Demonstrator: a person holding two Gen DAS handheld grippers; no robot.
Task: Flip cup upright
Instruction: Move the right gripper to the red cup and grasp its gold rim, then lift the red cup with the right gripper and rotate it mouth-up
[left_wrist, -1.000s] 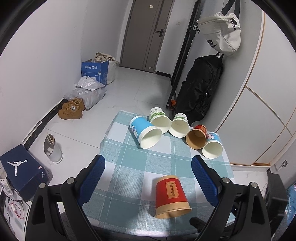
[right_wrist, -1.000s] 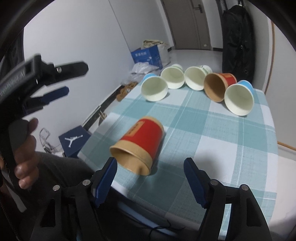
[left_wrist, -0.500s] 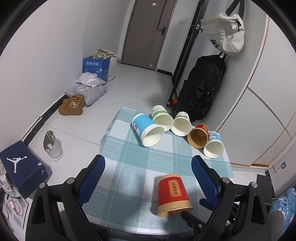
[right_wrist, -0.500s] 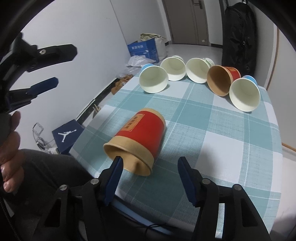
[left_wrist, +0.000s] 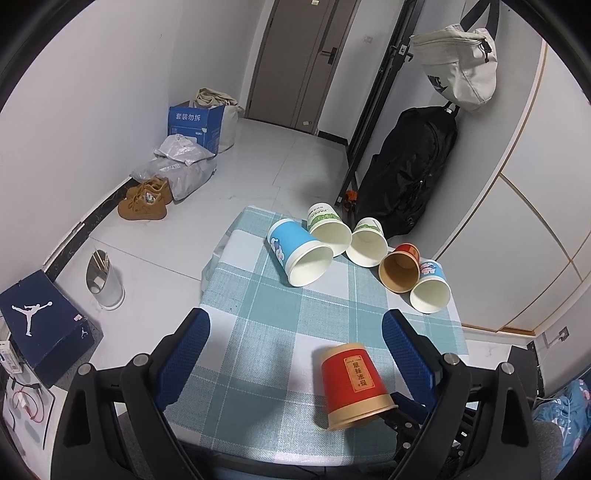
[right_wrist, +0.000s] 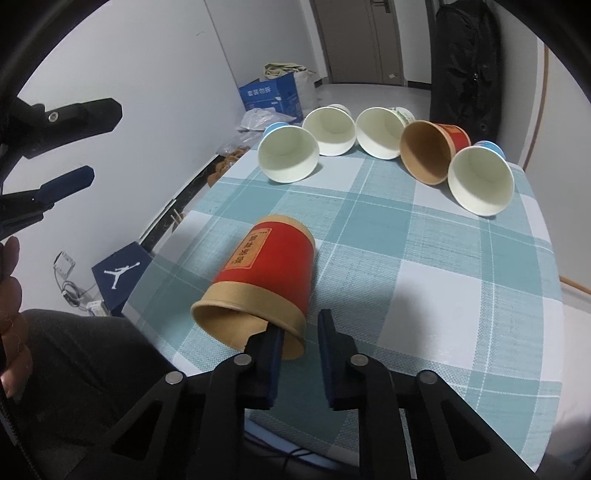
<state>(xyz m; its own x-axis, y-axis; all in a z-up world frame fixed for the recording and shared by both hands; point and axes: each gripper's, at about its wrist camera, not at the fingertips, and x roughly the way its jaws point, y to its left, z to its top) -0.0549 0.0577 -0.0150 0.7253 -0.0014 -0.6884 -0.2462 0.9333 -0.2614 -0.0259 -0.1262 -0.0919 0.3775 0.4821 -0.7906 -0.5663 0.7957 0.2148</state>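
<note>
A red paper cup with a tan rim (right_wrist: 266, 273) lies on its side near the front edge of the checked table (right_wrist: 424, 266), mouth toward me. It also shows in the left wrist view (left_wrist: 351, 384). My right gripper (right_wrist: 300, 338) is narrowed around the cup's rim wall: the left finger is inside the mouth, the right finger outside, with a gap still showing beside the wall. My left gripper (left_wrist: 295, 347) is open and empty, held above the table's front left; it appears in the right wrist view (right_wrist: 66, 147).
Several other cups lie on their sides in a row at the table's far edge: blue (left_wrist: 297, 253), two white-green (left_wrist: 328, 229), red-brown (left_wrist: 400, 267), blue-white (left_wrist: 430, 290). A black bag (left_wrist: 406, 170) and boxes stand on the floor beyond.
My right gripper has moved forward onto the red cup's rim and its jaws have narrowed from wide open, one finger entering the mouth. The left gripper has risen and drawn back slightly.
</note>
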